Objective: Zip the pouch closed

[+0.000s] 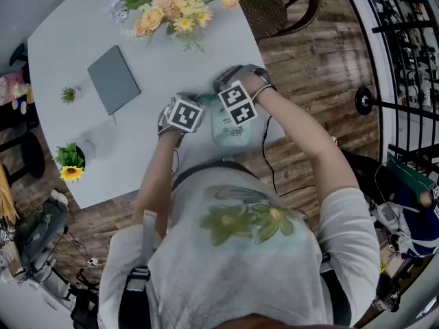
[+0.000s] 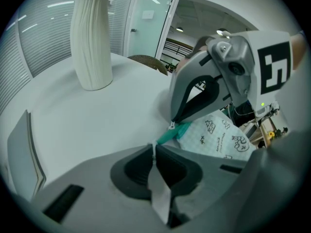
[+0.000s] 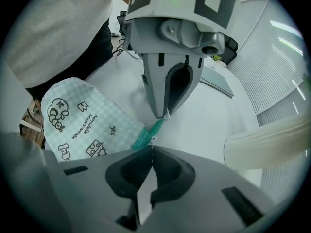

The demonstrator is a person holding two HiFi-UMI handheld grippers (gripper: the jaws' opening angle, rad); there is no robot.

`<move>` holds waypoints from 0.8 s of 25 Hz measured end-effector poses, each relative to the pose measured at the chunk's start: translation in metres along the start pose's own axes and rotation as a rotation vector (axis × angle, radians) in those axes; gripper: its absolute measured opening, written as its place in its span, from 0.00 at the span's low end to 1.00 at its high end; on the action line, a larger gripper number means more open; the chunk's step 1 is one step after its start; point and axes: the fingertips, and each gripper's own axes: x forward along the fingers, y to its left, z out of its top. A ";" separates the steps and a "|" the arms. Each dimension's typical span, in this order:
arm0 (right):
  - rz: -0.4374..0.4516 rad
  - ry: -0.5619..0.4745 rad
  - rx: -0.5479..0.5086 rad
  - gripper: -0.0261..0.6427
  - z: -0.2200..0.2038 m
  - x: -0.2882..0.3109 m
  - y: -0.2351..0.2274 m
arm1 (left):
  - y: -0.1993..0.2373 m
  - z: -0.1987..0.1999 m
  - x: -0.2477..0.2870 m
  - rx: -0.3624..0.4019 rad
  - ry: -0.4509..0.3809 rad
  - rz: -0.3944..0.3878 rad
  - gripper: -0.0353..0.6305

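On a white table (image 1: 75, 40) over plank flooring (image 1: 309, 60), a pale-green checked pouch (image 1: 230, 125) with cartoon prints is being held, its teal zip end (image 3: 154, 129) being pinched by the left gripper (image 2: 154, 147) and its zip pull (image 3: 152, 139) by the right gripper (image 3: 151, 147).

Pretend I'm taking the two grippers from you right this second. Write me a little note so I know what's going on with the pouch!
Pouch: checked, with little drawings, at the near edge of the white table.
Left gripper: shut on the teal zipper tail that sticks out from the pouch's corner.
Right gripper: shut on the zipper pull, where that tail meets the pouch.
Done: both grips are set.
Left to do: the zip line itself is out of sight, so look first; if it is open, probably hold the tail taut and draw the pull along.
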 end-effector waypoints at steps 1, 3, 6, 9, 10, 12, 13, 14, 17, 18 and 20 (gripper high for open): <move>-0.001 0.001 0.000 0.06 0.000 0.000 0.000 | -0.001 0.000 0.001 -0.003 0.001 -0.004 0.09; -0.004 0.000 0.003 0.06 -0.001 -0.001 0.001 | -0.003 -0.001 0.003 -0.010 0.000 -0.017 0.09; -0.007 -0.001 0.012 0.06 -0.002 -0.002 0.002 | -0.003 -0.001 0.003 -0.011 0.000 -0.014 0.09; -0.010 -0.002 0.016 0.06 -0.003 -0.003 0.003 | 0.002 0.002 -0.002 0.004 -0.002 0.015 0.09; -0.011 -0.003 0.018 0.06 -0.003 -0.004 0.004 | 0.004 0.003 -0.004 0.009 -0.003 0.026 0.09; -0.017 -0.008 0.022 0.06 -0.003 -0.005 0.004 | 0.006 0.005 -0.007 0.017 -0.002 0.041 0.09; -0.019 -0.008 0.023 0.06 -0.003 -0.006 0.004 | 0.004 0.004 -0.005 0.012 -0.002 0.030 0.09; -0.020 -0.008 0.024 0.06 -0.003 -0.006 0.004 | 0.001 0.002 -0.001 0.003 -0.002 0.009 0.09; -0.014 -0.001 0.033 0.06 -0.005 -0.006 0.006 | -0.002 0.000 0.002 -0.006 -0.001 -0.006 0.09; -0.013 0.000 0.037 0.06 -0.005 -0.006 0.006 | 0.001 0.001 -0.001 0.001 0.002 0.013 0.09; -0.015 0.000 0.042 0.06 -0.005 -0.007 0.007 | 0.008 0.004 -0.007 0.018 0.005 0.050 0.09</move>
